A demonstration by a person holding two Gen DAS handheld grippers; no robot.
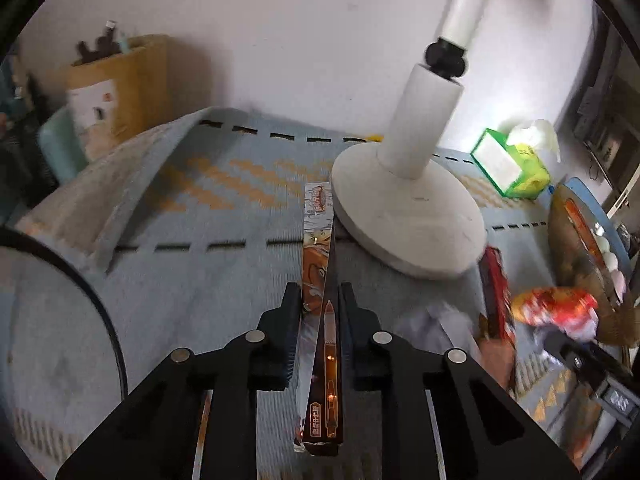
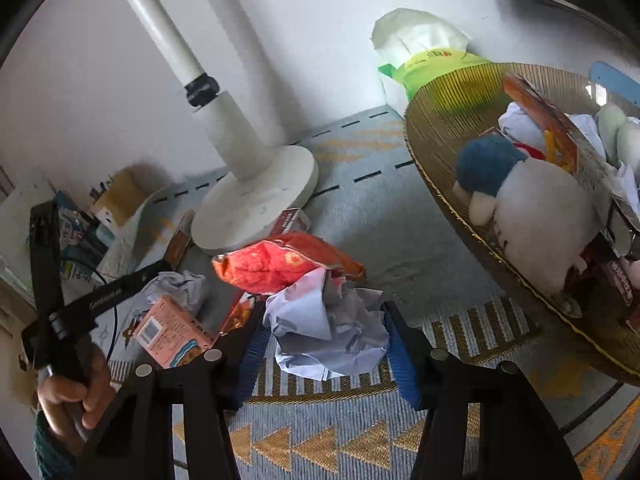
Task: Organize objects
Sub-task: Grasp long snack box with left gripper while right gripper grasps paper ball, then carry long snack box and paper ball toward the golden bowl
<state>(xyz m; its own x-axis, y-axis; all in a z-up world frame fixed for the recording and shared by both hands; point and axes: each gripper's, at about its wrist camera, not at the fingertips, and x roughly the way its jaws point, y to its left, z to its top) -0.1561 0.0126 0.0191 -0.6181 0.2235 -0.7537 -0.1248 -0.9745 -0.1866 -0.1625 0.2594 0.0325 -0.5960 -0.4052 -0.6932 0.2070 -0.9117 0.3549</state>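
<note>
Glossy flat card pack (image 1: pixel 318 276), thin, stiff and slippery, sits clamped edge-on in left tongs (image 1: pixel 320 300) near lamp base (image 1: pixel 408 216). Crumpled paper (image 2: pixel 328 320), light, crushable, sits mid-rug (image 2: pixel 360 432); right tongs (image 2: pixel 326 344) half-open, pinching its sides; woven basket (image 2: pixel 448 140) to the right.

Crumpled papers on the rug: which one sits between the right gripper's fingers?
The big white crumpled paper in front of the red snack bag. The other crumpled paper lies further left.
</note>
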